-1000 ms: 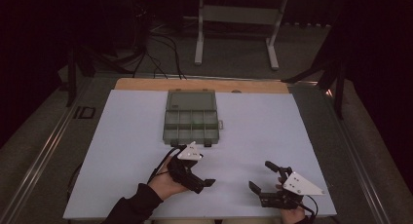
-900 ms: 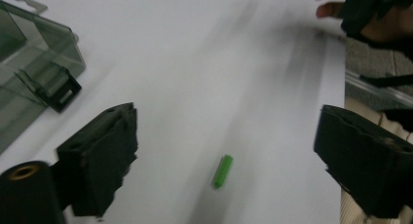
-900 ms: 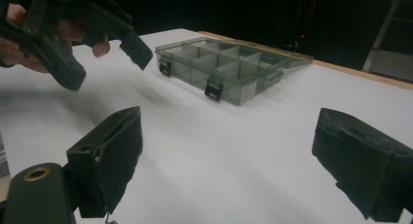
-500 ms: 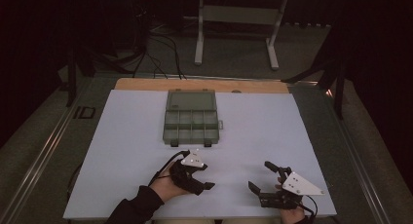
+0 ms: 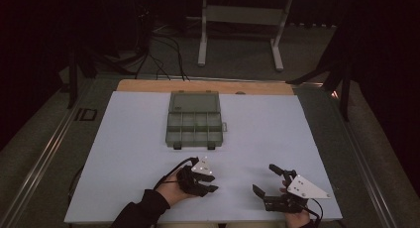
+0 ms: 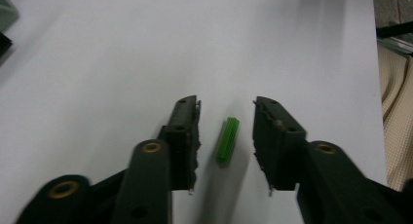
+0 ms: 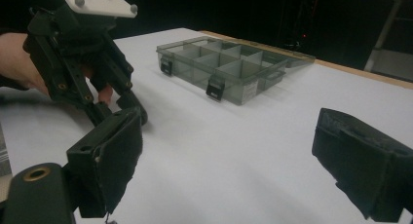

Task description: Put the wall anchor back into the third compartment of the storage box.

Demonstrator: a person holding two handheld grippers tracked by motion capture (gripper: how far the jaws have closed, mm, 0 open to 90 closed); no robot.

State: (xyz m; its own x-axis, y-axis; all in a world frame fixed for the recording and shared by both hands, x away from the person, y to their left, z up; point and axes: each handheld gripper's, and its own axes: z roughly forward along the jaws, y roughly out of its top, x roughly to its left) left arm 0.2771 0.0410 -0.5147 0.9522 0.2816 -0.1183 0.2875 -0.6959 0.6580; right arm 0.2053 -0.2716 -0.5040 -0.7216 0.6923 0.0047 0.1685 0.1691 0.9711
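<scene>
In the high view, the left gripper (image 5: pixel 210 184) is sitting in the lower middle of the frame, tipped down at the white table (image 5: pixel 307 134), while the right gripper (image 5: pixel 270 181) is resting at the lower right with its jaws spread wide and nothing between them. The compartment box (image 5: pixel 194 125) is lying in the centre of the frame, well apart from both grippers, with its lid folded back toward the top of the picture; whether its compartments hold anything I cannot tell from here. In the left gripper view, a small green plastic plug (image 6: pixel 227 139) is lying on the white surface in the middle of the frame, between the two black jaws; those jaws have just been closing around it, yet a sliver of table is showing on either side of the plug, so the pads are not pressing on it and the pinch is not yet made. In the right gripper view, the right gripper's own jaws are standing far apart at the lower left and lower right, the left gripper is appearing at the upper left, pointed down at the table, and the box is sitting at the upper centre. Judging from this, the pick-up is only beginning: the plug is framed but not gripped, and lifting it and carrying it, probably to a compartment of the box, is all remaining to do.
</scene>
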